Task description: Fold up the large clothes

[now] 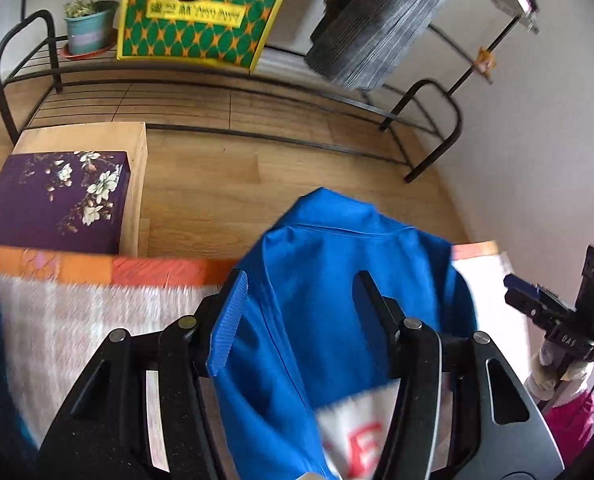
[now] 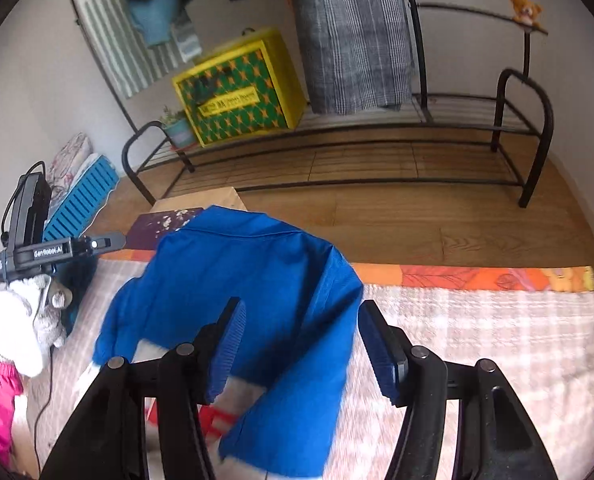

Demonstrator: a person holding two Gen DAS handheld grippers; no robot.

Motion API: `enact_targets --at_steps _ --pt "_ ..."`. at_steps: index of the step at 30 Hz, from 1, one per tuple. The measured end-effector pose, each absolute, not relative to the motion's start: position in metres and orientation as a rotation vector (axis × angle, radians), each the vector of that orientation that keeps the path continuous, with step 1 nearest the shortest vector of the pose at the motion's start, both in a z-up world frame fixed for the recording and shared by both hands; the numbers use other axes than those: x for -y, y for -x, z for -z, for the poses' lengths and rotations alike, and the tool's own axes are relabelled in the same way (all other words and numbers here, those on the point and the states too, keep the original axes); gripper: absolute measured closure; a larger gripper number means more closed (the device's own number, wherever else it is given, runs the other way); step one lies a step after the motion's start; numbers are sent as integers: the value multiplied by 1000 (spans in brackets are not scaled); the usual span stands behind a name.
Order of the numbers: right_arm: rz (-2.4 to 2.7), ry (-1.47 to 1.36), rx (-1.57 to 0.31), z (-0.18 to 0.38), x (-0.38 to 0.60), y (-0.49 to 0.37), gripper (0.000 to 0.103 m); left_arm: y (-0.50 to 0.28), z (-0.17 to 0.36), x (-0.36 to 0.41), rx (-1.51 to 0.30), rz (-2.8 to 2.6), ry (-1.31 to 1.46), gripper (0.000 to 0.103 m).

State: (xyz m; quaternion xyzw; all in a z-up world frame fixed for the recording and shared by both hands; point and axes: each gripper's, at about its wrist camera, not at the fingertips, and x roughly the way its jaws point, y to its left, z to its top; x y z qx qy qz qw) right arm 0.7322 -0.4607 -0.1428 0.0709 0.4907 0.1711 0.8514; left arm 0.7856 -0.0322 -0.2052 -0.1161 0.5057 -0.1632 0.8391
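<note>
The left gripper [image 1: 303, 280] stands with its jaws apart, and the blue garment [image 1: 337, 300] lies loosely between them without either pad pressing on it. The right gripper [image 2: 301, 312] is likewise spread wide, with a fold of the same blue garment [image 2: 257, 280] below and between its fingers, unclamped. The garment is mostly blue with a white part carrying red lettering near the bottom of both views, and it rests bunched on a pale plaid blanket [image 2: 477, 340] that has an orange patterned border [image 2: 477, 278]. In the right wrist view the left gripper shows at the far left, held in a hand in a white fuzzy glove [image 2: 21, 332] with a pink sleeve below it. Beyond the blanket's edge is a wooden floor [image 2: 437, 224], a purple flowered cushion [image 1: 57, 196] on a light wooden box, and a black metal rack [image 2: 517, 128] carrying a green and yellow bag [image 2: 237, 92] and a potted plant [image 1: 87, 26]. Grey checked cloth [image 2: 353, 36] hangs above the rack.
</note>
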Motion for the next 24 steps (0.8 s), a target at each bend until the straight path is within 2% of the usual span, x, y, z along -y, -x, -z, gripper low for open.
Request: enact_targets --at_steps 9,11,12,13,14,15,16,18,24 --pt "-286 -211 -1104 206 443 -787 42 -825 252 58 -1116 297 164 47" --pt "-271 -208 -1114 214 440 -793 41 -827 254 62 -1105 292 158 54" --pt "-264 -205 -1121 217 439 -796 42 -827 255 64 -1103 290 151 67" --pt "-249 -207 -1124 219 439 -797 49 -828 258 65 -1101 278 136 77" --pt "-243 -213 -1129 221 437 -797 55 -828 259 66 -1099 272 125 81" --pt "-246 -213 -1132 224 436 -797 67 -828 259 67 -1094 270 118 95" --pt "-246 -203 -1130 224 435 -797 77 -827 258 67 -1085 275 118 100" --pt "-252 -192 -1128 223 434 -795 96 -824 253 67 -1054 289 118 101" --pt "-266 -224 -1044 196 441 -785 101 -806 219 68 -980 348 127 102"
